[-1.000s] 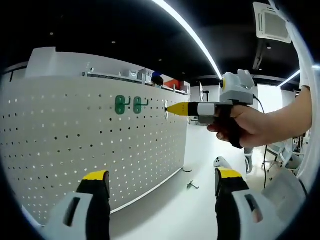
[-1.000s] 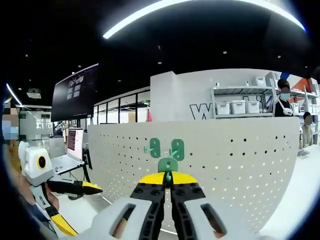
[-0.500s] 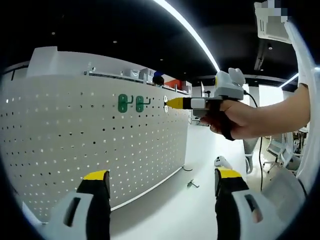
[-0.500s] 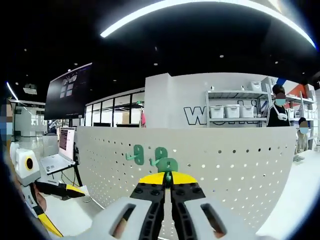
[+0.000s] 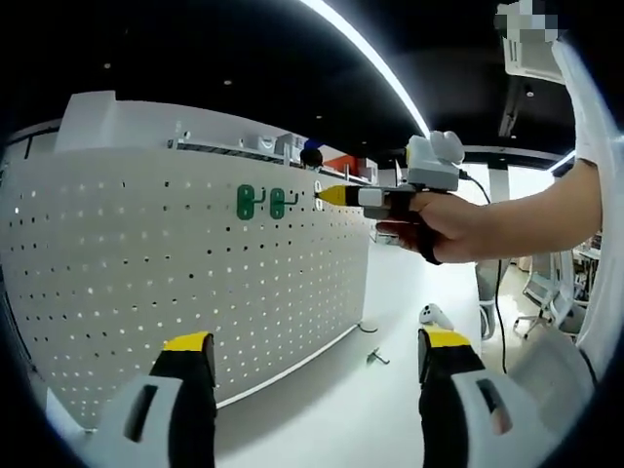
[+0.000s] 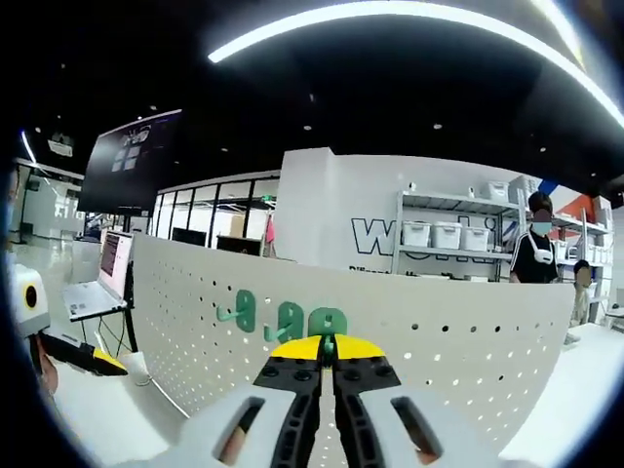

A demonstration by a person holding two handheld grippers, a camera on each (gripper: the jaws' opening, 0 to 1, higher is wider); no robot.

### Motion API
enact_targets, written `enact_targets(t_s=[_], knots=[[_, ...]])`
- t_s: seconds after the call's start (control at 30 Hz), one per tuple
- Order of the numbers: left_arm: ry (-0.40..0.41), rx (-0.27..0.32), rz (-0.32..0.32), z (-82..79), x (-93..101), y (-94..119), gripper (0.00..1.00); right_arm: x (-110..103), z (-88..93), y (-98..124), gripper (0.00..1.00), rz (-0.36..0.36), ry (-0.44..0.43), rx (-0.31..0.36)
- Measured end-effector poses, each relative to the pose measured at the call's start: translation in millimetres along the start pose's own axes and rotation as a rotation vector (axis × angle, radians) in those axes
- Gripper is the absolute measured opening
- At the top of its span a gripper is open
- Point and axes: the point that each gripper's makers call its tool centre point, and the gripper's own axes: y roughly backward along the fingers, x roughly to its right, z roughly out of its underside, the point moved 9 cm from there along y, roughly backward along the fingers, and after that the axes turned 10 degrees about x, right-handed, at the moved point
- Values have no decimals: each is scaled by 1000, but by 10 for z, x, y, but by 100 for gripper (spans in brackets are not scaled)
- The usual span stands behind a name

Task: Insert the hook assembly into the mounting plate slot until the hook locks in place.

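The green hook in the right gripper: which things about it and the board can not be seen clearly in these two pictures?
- Held green hook, right gripper view: the yellow tips of the right gripper cover its lower part, so its pegs are hidden.
- Contact between hook and pegboard: cannot tell from either view.
- Two mounted hooks, left gripper view: too small to tell if they are locked.
- Left gripper: open, holding nothing.
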Motion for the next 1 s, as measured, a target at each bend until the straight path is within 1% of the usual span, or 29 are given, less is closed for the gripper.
enact_targets(t_s=[0.27,0.37,0.43,0.5,0.67,0.73,0.77,0.83,0.9,1.0], knots=[[1,-4,-5,-7,8,37,88,57,6,-74,0,20,13,10],[1,-3,-9,-7,0,46,87,65,16,-102,0,22,18,10],[7,-5,-11,-7,-1,54,87,75,17,-117,0,27,6,10],[4,-5,-12,-8,1,60,87,74,15,-133,0,23,16,10],[8,-9,-15,0,-2,71,86,104,41,-167,1,32,-11,6],[6,-8,-19,3,-8,74,87,121,46,-172,1,36,-5,8],[8,-11,-19,5,-9,76,86,132,59,-180,1,36,-16,6],[5,-14,-18,4,-14,77,86,152,74,-186,1,38,-3,3],[-2,-15,-18,-1,-22,77,87,172,83,-190,1,53,-48,12],[-8,-20,-16,-1,-33,79,86,131,89,-220,1,34,-17,7]])
